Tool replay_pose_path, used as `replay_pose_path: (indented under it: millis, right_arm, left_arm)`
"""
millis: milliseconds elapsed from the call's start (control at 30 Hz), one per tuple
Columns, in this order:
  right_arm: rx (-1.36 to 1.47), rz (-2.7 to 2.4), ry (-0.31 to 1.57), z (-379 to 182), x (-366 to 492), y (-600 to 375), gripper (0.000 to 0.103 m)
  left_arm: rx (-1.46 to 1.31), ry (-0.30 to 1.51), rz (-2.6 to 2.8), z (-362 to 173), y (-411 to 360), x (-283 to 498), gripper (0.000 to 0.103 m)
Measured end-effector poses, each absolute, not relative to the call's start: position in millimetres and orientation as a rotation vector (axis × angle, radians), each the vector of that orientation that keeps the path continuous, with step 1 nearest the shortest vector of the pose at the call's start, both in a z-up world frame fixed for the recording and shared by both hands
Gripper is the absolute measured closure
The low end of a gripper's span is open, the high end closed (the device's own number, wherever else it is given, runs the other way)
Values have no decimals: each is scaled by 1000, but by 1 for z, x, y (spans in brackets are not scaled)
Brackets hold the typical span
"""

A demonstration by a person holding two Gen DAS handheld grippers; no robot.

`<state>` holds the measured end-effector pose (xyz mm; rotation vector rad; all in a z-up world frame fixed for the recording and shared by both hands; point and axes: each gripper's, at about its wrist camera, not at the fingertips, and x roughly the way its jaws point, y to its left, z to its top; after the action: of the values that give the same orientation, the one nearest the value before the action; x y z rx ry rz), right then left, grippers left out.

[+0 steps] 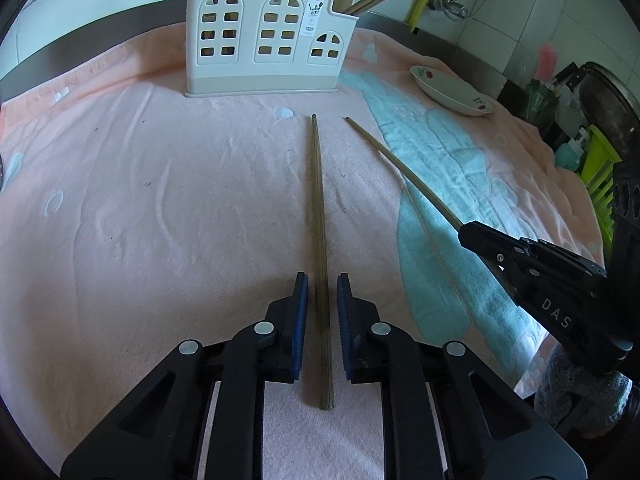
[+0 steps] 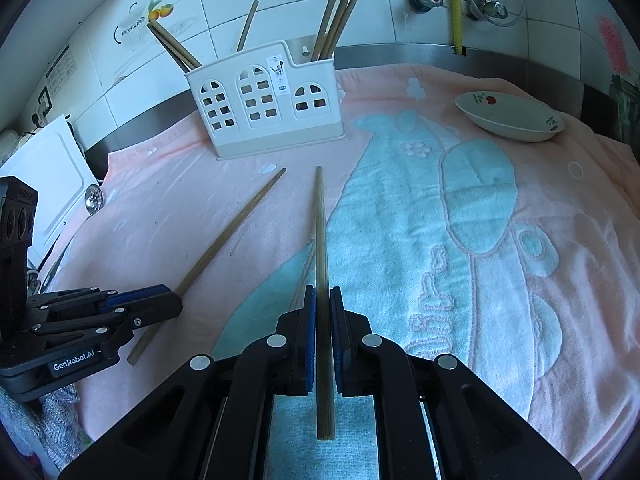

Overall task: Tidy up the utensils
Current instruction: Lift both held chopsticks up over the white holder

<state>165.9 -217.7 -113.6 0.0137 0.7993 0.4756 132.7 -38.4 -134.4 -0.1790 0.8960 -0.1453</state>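
towel: soft terry cloth, matt, nubbly pink and blue pile
chopsticks: matt wood, fine lengthwise grain
utensil holder: smooth cream plastic, slight sheen
dish: glossy glazed ceramic
left tool: matt black plastic, ribbed blue pads, bright metal pins
wall tiles: glossy white
counter back edge: brushed metal

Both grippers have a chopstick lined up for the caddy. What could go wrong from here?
1. The left gripper shows a gap between its pads and the left chopstick, so that stick may slip on lifting.
2. The right gripper clamps the right chopstick near its butt; the long free end could swing and miss.
3. The utensil holder already holds leaning chopsticks that could block insertion.
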Motion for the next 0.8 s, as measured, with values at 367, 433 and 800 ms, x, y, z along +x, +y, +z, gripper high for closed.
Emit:
replay_pose_path:
  millis: [367,433,800]
  right_arm:
    - [14,470,815,-121,167,-217,96]
    - [11,470,814,-121,167,-217,96]
    - [7,473,806,-121,162,-219,95]
  left_arm:
    - [-154,901,-125,-134,-40,136,95]
    - [-156,899,-123,-135,-40,135,95]
    - [-111,889,-113,-135,-45,133,95]
